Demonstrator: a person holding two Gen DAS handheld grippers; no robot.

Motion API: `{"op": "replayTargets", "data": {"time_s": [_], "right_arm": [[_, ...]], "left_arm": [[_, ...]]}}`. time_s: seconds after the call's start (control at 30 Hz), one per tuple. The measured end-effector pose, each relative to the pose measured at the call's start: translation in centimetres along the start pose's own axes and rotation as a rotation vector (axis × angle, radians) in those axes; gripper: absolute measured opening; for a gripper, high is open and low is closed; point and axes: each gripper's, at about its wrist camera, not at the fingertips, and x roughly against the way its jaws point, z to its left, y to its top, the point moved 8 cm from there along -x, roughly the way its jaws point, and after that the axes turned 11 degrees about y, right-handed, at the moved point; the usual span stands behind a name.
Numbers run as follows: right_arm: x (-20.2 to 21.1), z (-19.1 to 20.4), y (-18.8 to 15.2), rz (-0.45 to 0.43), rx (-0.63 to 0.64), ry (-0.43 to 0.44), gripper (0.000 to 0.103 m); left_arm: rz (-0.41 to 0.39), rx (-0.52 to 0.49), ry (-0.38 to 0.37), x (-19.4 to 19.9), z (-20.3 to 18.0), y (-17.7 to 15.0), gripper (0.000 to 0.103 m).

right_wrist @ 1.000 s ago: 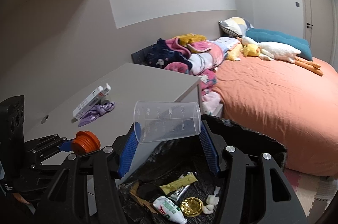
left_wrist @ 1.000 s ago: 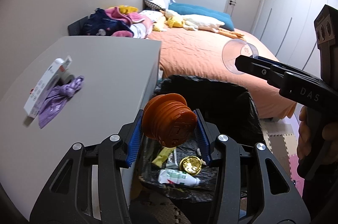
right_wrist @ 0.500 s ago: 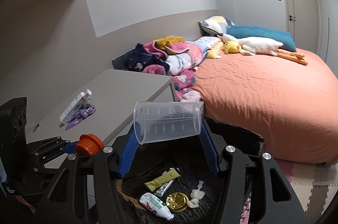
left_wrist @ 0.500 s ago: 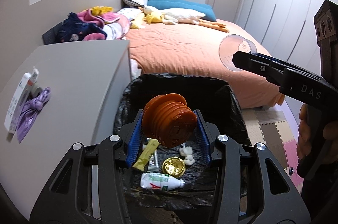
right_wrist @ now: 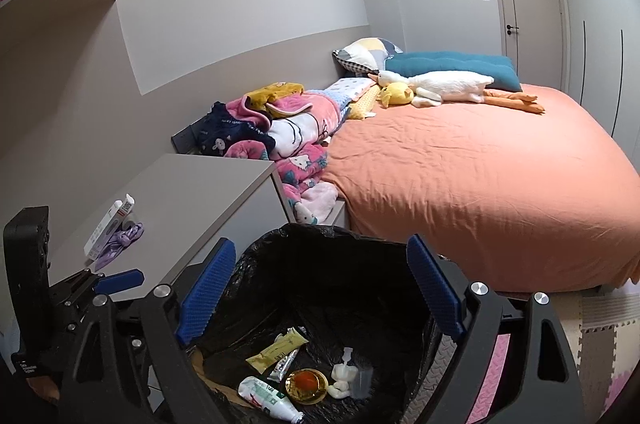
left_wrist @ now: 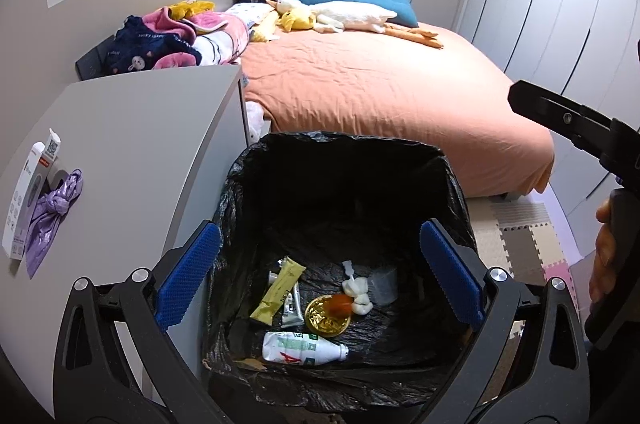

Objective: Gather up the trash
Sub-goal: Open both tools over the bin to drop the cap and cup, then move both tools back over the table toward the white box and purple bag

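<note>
Trash bin [left_wrist: 452, 184] stands between desk [left_wrist: 140, 128] and bed [left_wrist: 380, 92].

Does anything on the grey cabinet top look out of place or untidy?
Yes: a crumpled purple plastic bag lies beside a white cardboard box near the edge of the grey cabinet top, like leftover trash.

Both cameras sit close above a black-lined bin [left_wrist: 340, 192], angled down into it past their own tongs. The left view looks from beside the grey worktop [left_wrist: 132, 144]; the right view faces further toward the bed [right_wrist: 480, 176]. Both share bin, worktop and bed.
</note>
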Motion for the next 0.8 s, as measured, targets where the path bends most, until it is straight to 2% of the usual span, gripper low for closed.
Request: {"op": "replayTargets", "data": {"time_s": [0.37,0.8], "right_arm": [[-1.8,2.0,-0.3,0.033,0.017,0.029,0.088],[-5.2,6.8,-0.4,0.064,0.043,0.099,0.088]], "left_arm": [[0.005,0.031,0.031,0.1,2.5,-0.6,0.097],[-0.009,0.099,0.103,1.0,8.8,-1.2,0.097]]}}
